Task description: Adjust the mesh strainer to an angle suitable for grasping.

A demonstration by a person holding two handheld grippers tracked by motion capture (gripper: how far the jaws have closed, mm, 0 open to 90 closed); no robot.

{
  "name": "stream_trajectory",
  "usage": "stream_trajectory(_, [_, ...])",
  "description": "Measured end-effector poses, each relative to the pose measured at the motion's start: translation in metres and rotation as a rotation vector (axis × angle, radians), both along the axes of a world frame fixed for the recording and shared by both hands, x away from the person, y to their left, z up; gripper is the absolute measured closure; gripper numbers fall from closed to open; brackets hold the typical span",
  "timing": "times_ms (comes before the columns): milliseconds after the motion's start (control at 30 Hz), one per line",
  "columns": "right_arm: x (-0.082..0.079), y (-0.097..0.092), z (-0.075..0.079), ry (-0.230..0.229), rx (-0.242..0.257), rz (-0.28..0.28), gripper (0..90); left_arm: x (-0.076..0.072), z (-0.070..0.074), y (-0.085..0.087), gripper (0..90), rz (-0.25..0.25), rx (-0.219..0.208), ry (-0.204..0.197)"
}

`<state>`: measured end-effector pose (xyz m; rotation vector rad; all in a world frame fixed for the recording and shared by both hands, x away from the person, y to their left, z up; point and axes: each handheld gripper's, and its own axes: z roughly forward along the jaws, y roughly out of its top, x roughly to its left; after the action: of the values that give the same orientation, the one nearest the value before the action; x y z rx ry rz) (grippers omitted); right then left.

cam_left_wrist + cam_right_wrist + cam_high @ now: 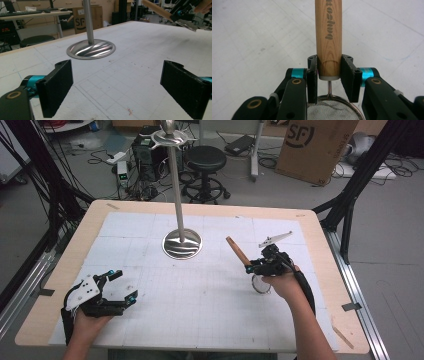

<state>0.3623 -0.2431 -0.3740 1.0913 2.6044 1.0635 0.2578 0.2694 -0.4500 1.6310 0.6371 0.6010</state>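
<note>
Strainer (334, 108) wooden handle (328, 37) pinched by right tool (329, 75), left tool (116, 90) spread, "SF" box (315, 145) behind

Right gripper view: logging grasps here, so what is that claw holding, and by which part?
The right claw grips a mesh strainer by the lower end of its wooden handle, just above the mesh.

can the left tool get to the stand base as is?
Probably yes. The left tool is open and empty, and bare mat lies between it and the stand base. The right tool with the strainer sits off to the side.
</note>
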Motion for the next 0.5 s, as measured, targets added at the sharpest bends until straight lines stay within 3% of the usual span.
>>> stream_trajectory(167, [-0.005,-0.001,0.007,-0.045,0.041,0.024,68.6,0.000,0.000,0.000,11.6,-0.001,-0.001,-0.003])
stream_trajectory(300, [-0.011,-0.003,0.015,-0.084,0.110,0.053,68.6,-0.001,0.002,0.000,11.6,-0.006,-0.004,0.030])
stream_trajectory(500, [-0.016,-0.003,0.021,-0.125,0.167,0.085,68.6,-0.002,0.008,-0.002,11.6,-0.017,-0.023,0.021])
